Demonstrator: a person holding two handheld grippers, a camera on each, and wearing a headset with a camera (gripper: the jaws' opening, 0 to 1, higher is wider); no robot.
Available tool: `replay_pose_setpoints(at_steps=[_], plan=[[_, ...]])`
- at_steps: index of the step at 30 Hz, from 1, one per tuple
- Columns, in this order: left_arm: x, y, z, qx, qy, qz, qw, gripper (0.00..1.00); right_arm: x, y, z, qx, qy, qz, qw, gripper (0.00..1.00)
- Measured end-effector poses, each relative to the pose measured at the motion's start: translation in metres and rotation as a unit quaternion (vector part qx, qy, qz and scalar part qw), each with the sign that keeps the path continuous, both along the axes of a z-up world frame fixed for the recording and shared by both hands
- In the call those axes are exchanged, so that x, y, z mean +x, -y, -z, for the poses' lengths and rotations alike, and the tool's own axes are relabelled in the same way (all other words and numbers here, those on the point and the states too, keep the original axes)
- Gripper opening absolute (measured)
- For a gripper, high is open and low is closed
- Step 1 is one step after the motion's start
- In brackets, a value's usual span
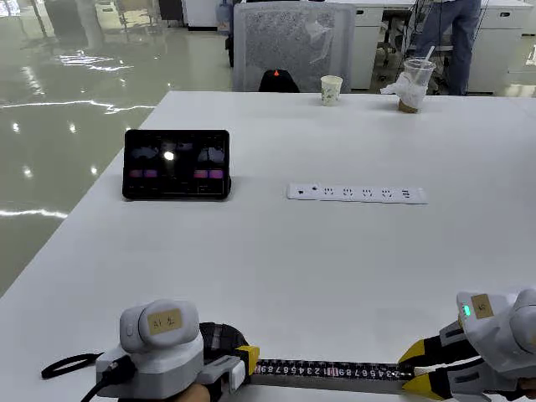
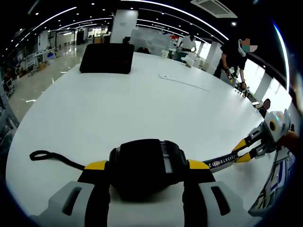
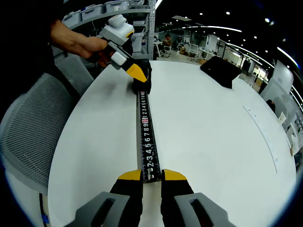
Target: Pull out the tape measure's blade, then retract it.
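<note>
The black tape measure case (image 1: 219,340) sits at the table's near edge, clamped in my left gripper (image 1: 239,362); in the left gripper view the case (image 2: 147,165) lies between the yellow-tipped jaws. Its black wrist strap (image 1: 69,365) trails to the left. The blade (image 1: 331,369) lies flat on the table, pulled out to the right, with printed numbers showing. My right gripper (image 1: 416,368) is shut on the blade's free end. In the right gripper view the blade (image 3: 146,137) runs from my jaws away to the case (image 3: 143,80).
A dark tablet (image 1: 177,163) stands propped at mid-left. A white power strip (image 1: 357,193) lies at centre right. A paper cup (image 1: 332,90) and a plastic cup with a straw (image 1: 414,84) stand at the far edge. A grey chair (image 1: 291,46) is beyond.
</note>
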State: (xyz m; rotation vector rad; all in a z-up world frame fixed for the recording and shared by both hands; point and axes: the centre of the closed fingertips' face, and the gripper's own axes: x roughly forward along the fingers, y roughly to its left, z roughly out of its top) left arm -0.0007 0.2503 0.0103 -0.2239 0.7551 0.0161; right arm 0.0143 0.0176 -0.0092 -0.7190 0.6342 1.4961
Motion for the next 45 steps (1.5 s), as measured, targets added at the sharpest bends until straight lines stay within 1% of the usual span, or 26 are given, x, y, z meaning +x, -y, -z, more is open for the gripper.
replay_pose_setpoints(at_steps=[17,45], plan=[[0.000,0.000,0.000,-0.009,-0.001,0.002,1.0000,0.57,-0.003,-0.019,-0.001,0.011,-0.004,-0.005,0.9999,0.11],[-0.001,0.000,0.000,-0.017,-0.002,0.002,0.9999,0.57,-0.009,-0.058,-0.002,0.032,-0.009,-0.015,0.9994,0.11]])
